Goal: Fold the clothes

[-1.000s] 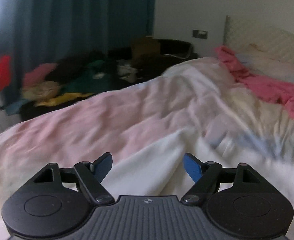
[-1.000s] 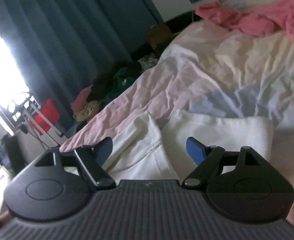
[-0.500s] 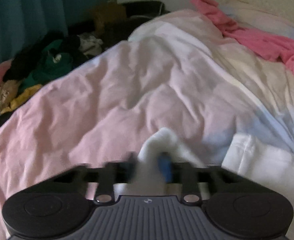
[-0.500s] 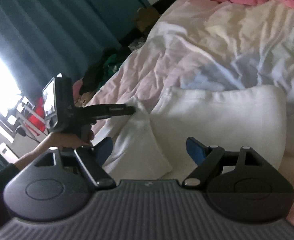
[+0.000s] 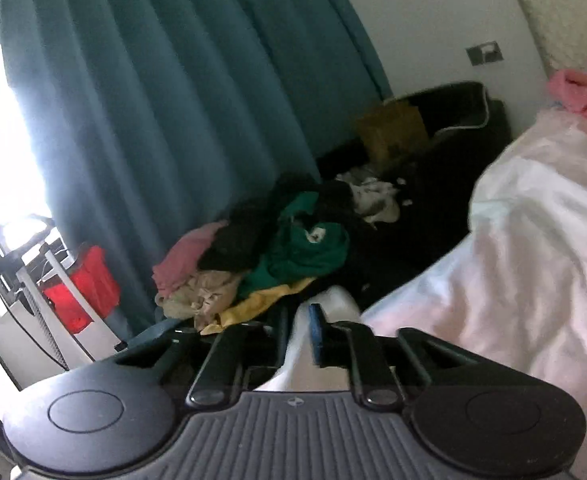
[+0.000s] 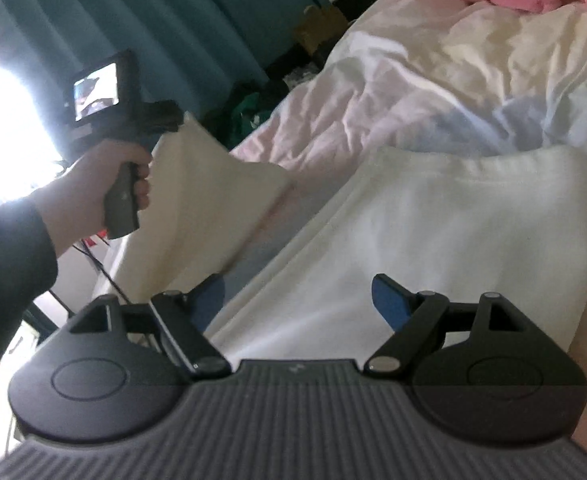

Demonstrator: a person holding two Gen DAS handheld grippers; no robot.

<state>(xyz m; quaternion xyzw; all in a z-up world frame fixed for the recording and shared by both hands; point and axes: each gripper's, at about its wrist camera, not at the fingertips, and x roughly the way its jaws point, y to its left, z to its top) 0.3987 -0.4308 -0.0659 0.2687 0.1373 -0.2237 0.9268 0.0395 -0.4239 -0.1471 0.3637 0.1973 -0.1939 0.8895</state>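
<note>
Left wrist view: the left gripper has its jaws pinched on a fold of the white garment, having just eased slightly wider, and holds that corner raised off the pink duvet. The right gripper hovers with jaws spread wide above the garment's flat part on the bed, beside the person's left hand

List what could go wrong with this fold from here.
1. The left gripper pinches only a narrow edge of the white garment; its jaws have just been opening, so the lifted flap may slip out.
2. The right gripper hovers open, pinning nothing, so the garment could drag across the rumpled duvet and crease.
</note>
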